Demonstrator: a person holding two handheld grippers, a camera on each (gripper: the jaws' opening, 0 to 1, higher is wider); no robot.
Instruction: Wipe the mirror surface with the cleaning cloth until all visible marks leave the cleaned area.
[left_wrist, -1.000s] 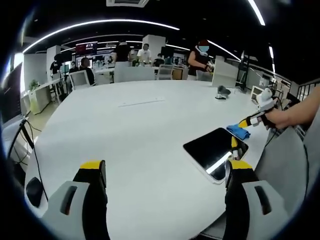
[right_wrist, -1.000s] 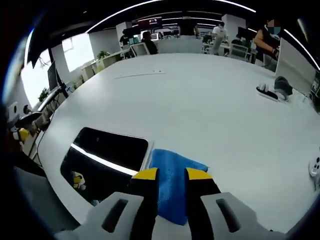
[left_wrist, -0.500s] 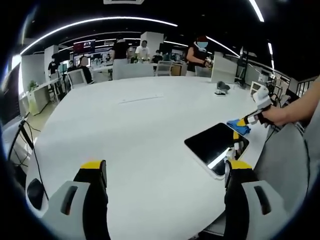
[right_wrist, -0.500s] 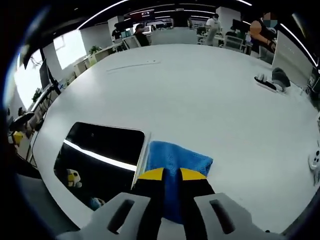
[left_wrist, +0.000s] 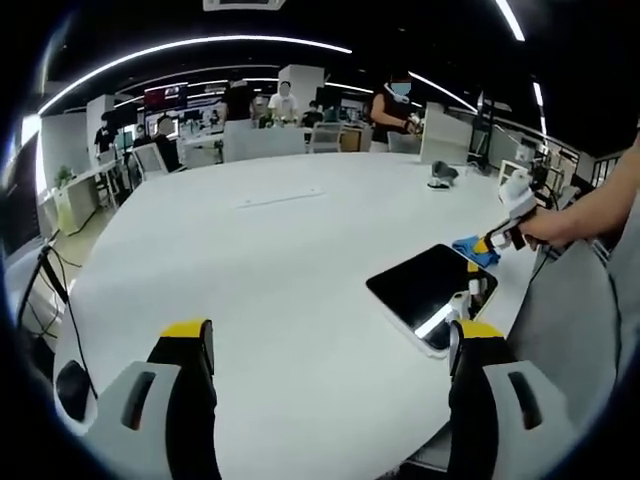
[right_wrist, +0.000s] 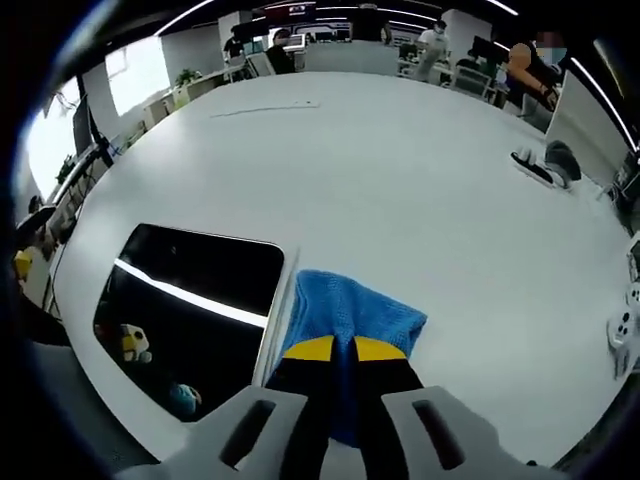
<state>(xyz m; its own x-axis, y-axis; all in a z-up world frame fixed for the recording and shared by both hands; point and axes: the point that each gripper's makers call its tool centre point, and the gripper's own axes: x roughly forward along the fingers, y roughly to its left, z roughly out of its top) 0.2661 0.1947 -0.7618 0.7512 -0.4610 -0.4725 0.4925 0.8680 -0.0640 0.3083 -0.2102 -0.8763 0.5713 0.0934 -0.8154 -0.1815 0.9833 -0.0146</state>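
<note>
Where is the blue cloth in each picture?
Left gripper view: the blue cloth sits far right, just past the mirror's far corner, under the right tool.
Right gripper view: the cloth is low in the middle, pinched in the tool, right of the mirror.
Shared landmark: the dark mirror lying flat on the white table.

The mirror (right_wrist: 190, 300) lay flat at the lower left of the right gripper view, a dark rounded rectangle with a pale rim, reflecting a bright streak of light. In the left gripper view it (left_wrist: 430, 293) sat at the right, near the table's edge. The blue cleaning cloth (right_wrist: 348, 325) lay crumpled just beside the mirror's right edge, at lower centre; its (left_wrist: 474, 248) far side showed beyond the mirror.
</note>
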